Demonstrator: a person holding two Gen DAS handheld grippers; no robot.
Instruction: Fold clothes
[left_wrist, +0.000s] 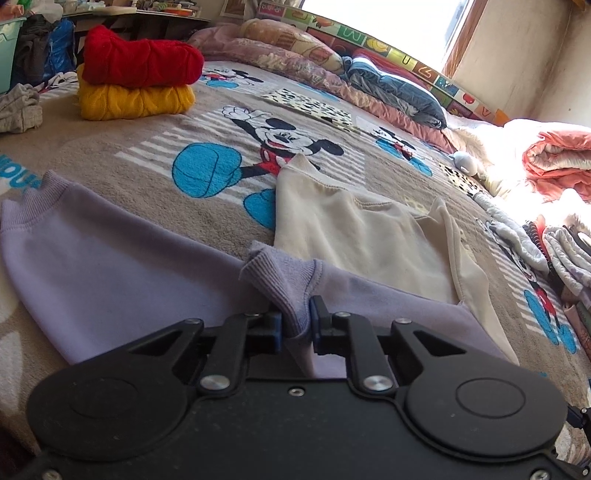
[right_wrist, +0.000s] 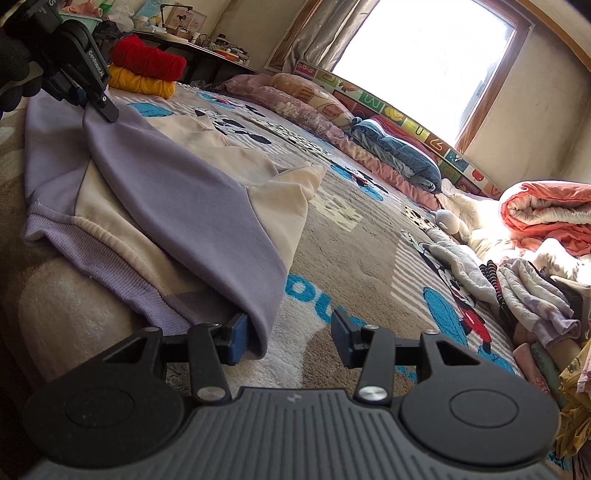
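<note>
A lilac and cream sweatshirt (left_wrist: 110, 266) lies spread on the cartoon-mouse blanket (left_wrist: 147, 155). Its cream part (left_wrist: 351, 236) reaches toward the middle of the bed. My left gripper (left_wrist: 297, 321) is shut on the lilac ribbed cuff (left_wrist: 280, 273), which bunches up between the blue pads. In the right wrist view the left gripper (right_wrist: 96, 105) sits at the top left, pinching the sweatshirt (right_wrist: 177, 192). My right gripper (right_wrist: 291, 336) stands open at the garment's near edge. A lilac fold rests against its left pad; the right pad is free.
A folded red sweater (left_wrist: 140, 62) lies on a folded yellow one (left_wrist: 133, 101) at the far left. Pillows (left_wrist: 388, 88) line the wall under the window. A rolled orange blanket (left_wrist: 557, 162) and a heap of clothes (left_wrist: 565, 251) fill the right side. A grey garment (left_wrist: 18, 109) lies far left.
</note>
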